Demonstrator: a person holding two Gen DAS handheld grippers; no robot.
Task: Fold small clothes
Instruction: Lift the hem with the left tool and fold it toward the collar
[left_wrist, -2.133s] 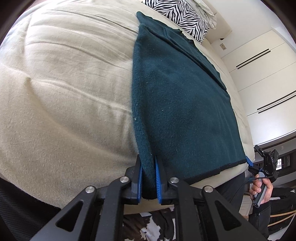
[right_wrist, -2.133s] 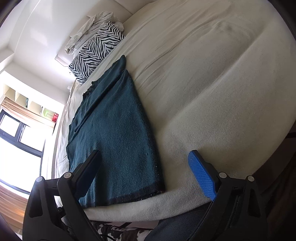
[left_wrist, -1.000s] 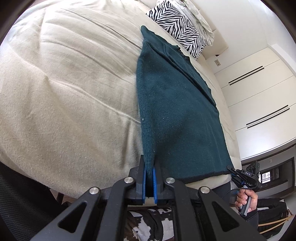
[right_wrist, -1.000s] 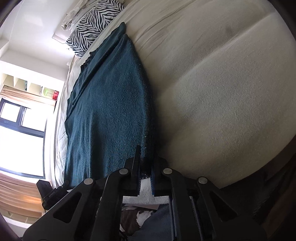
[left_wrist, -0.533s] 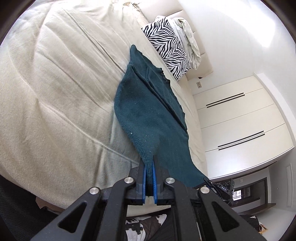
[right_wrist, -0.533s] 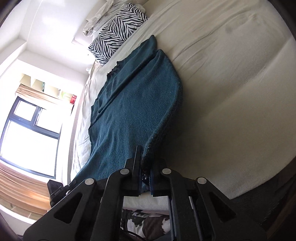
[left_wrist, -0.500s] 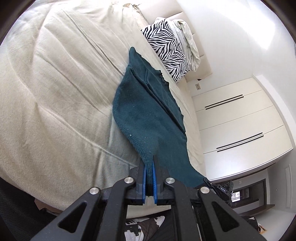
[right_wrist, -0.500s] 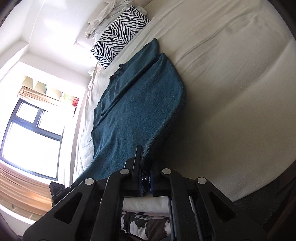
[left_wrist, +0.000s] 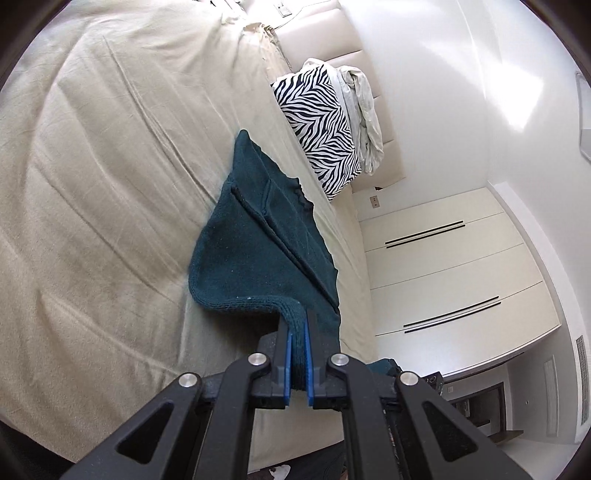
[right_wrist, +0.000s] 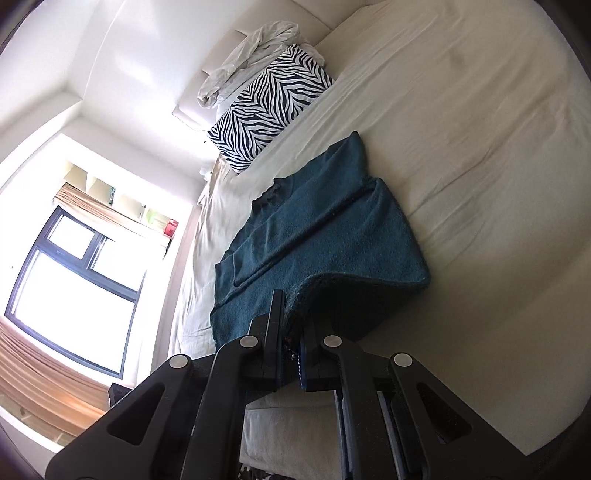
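No writing or label can be read on anything here. The left gripper (left_wrist: 299, 343) is pinched tight on one bottom corner of the dark teal sweater (left_wrist: 255, 254), and the right gripper (right_wrist: 291, 332) is clamped on the other corner (right_wrist: 295, 295). A second ago the sweater lay flat and long on the cream bed sheet (left_wrist: 92, 184); now its lower part is lifted off the sheet and bends toward the collar end, which lies on the bed near the zebra-striped pillow (left_wrist: 317, 125). A crumpled pale cloth (right_wrist: 251, 51) sits on that pillow. White wardrobe doors (left_wrist: 450, 266) stand beyond the bed.
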